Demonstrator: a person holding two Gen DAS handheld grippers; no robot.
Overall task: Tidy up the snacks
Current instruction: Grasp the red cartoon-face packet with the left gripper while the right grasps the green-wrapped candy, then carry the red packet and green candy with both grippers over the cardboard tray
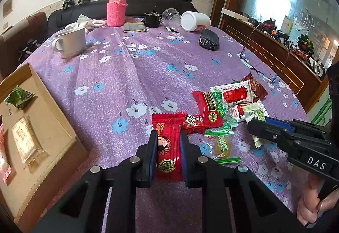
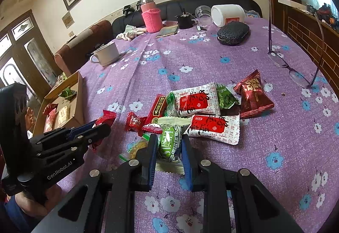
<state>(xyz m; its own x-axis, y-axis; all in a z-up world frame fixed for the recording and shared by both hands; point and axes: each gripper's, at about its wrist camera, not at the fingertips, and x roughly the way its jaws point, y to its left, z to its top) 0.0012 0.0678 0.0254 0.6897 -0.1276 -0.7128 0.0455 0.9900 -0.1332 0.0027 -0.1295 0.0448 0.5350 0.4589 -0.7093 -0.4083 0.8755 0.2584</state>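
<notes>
Nearest the left wrist camera, the left hand-held gripper (image 1: 168,155) is clamped on a red snack packet (image 1: 168,144), its blue pads pressing both long edges while the packet lies on the purple flowered desk (image 1: 127,76). In the right wrist view, the right hand-held gripper (image 2: 169,153) is likewise clamped on a green-and-white packet (image 2: 169,144) at the near edge of the snack pile (image 2: 203,105). This looks like the pick-up step, with both grasps made and neither packet lifted yet. Next, each packet likely needs raising clear of its neighbours and carrying to the cardboard box (image 1: 61,127) at the left, where a few packets already lie. Farther back, a white mug (image 1: 71,43) and spectacles (image 1: 257,69) stand well apart from that path.
</notes>
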